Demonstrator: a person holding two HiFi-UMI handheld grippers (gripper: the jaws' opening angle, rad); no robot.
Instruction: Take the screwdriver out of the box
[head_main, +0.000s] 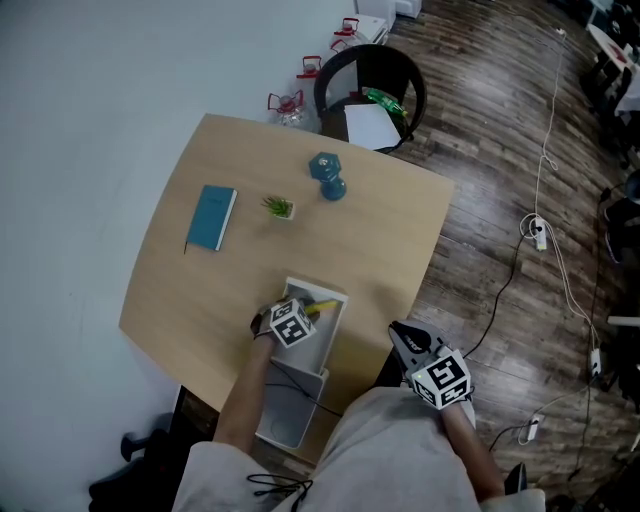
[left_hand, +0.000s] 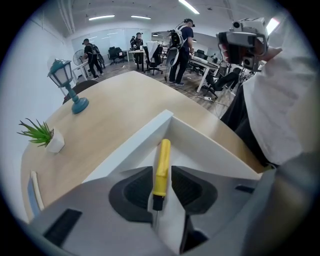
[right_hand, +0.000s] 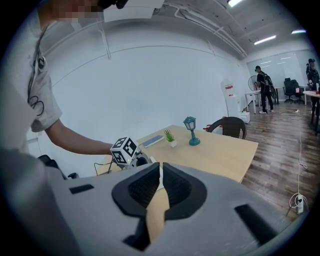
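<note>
A yellow-handled screwdriver (left_hand: 161, 165) lies in an open white box (left_hand: 135, 145) at the near edge of the wooden table (head_main: 250, 270). In the head view its handle (head_main: 322, 306) shows just beyond my left gripper's marker cube. My left gripper (left_hand: 161, 187) points steeply down into the box (head_main: 338, 300), open, with the handle between its pads and a slim gap on each side. My right gripper (head_main: 400, 335) hovers off the table's near right edge, away from the box. Its pads (right_hand: 145, 187) stand close together with nothing between them, and it looks across at the left gripper's cube (right_hand: 125, 150).
Farther back on the table are a teal notebook (head_main: 211, 217), a small potted plant (head_main: 280, 208) and a teal lamp figure (head_main: 328, 176). A black chair (head_main: 370, 80) stands behind the table. Cables (head_main: 545, 235) run over the wooden floor on the right. People stand far off.
</note>
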